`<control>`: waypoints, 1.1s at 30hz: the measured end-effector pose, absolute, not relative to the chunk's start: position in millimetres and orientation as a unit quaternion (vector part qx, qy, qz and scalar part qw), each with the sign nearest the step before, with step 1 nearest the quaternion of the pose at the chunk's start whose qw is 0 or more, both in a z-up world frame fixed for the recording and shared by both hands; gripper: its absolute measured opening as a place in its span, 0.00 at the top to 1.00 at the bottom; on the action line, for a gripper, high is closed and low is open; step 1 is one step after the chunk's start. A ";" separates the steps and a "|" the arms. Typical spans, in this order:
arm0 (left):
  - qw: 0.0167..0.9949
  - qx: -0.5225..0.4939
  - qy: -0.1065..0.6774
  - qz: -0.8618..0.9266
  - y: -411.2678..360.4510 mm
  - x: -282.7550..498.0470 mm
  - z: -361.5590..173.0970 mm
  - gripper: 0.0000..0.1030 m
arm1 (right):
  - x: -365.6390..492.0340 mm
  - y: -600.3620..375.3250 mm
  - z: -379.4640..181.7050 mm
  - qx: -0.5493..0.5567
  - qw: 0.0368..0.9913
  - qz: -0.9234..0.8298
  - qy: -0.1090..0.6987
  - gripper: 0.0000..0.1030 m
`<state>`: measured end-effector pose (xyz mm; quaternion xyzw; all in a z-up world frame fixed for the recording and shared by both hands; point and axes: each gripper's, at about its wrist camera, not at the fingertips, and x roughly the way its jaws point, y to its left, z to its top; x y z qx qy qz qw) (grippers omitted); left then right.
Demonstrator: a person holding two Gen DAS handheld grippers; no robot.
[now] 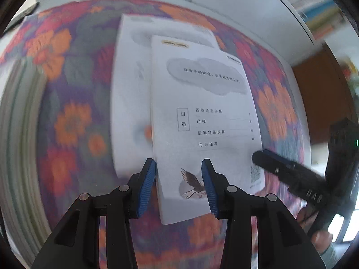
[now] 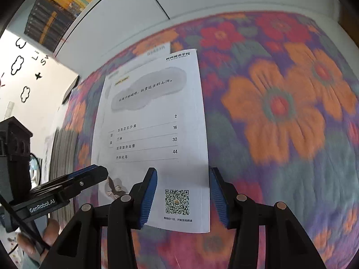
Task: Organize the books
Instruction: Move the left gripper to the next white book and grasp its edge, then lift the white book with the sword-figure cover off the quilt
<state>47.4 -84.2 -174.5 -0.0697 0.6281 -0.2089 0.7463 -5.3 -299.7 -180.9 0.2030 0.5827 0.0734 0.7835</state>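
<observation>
A thin white book (image 1: 202,103) (image 2: 152,112) with a contents list, a bird drawing and a QR code lies face up on the floral cloth (image 1: 67,116) (image 2: 280,112). It partly covers a second white book (image 1: 130,78) (image 2: 157,49) lying to its left and behind. My left gripper (image 1: 178,161) (image 2: 98,172) hangs open over the top book's near left corner, one finger by the left edge. My right gripper (image 2: 182,170) (image 1: 260,155) is open over the near right corner, its outer finger just past the book's right edge. Neither gripper's pads press on the book.
A stack of books with page edges showing (image 1: 18,145) (image 2: 62,152) lies left of the cloth. A shelf of books (image 2: 58,6) stands at the back left beside white panels. A person's hands (image 1: 320,237) (image 2: 44,235) hold the gripper handles.
</observation>
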 end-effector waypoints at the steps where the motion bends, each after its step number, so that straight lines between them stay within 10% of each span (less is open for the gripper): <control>1: 0.738 -0.056 0.636 -0.219 -86.7 30.8 -177.2 0.63 | -16.9 -302.5 -181.2 0.203 0.781 0.079 0.585 0.54; 33: 0.698 -0.160 0.650 -0.254 -55.0 -40.0 -186.5 0.63 | -121.7 -337.5 -201.2 0.464 0.685 0.203 0.523 0.60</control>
